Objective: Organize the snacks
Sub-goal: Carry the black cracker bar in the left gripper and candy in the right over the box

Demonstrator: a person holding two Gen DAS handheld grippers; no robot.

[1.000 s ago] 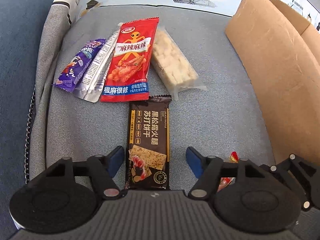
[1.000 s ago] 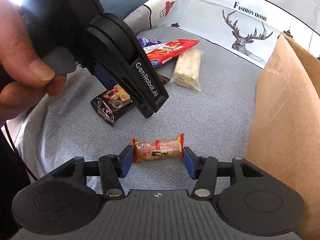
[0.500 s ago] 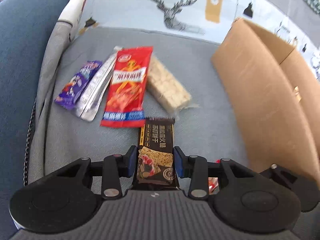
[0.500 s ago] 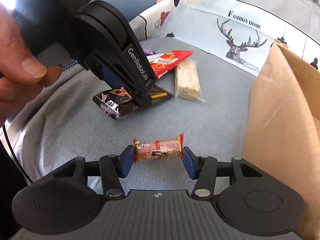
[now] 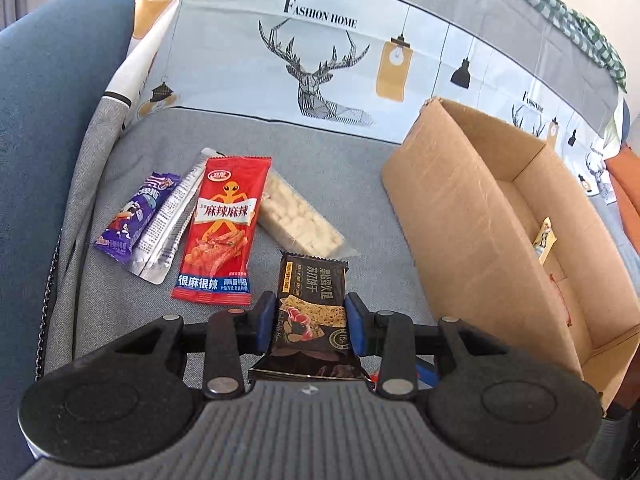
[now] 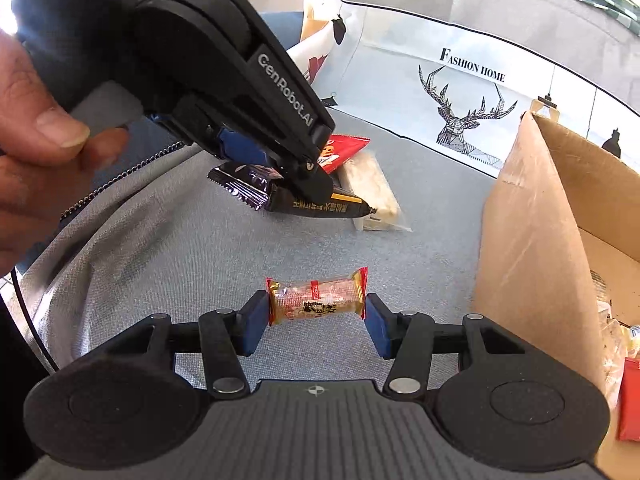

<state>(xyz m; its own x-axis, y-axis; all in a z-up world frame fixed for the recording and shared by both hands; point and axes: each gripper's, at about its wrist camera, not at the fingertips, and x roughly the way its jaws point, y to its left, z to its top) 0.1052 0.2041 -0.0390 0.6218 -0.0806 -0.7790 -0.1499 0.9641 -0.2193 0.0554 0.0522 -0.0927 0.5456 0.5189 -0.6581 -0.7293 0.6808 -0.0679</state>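
the left gripper [image 5: 311, 322] has its blue pads pressed against both sides of a dark brown cracker packet [image 5: 310, 312], which hangs clear of the grey sofa cushion [image 5: 348, 168]. the right gripper [image 6: 316, 322] pinches a small clear sausage-shaped snack with red and gold ends [image 6: 316, 295] lengthwise between its pads. an open brown cardboard box [image 5: 460, 216] sits to the right. on the cushion lie a red spicy-strip packet [image 5: 222, 228], a pale clear-wrapped bar [image 5: 298, 220], a silver sachet [image 5: 170, 224] and a purple wrapper [image 5: 134, 216].
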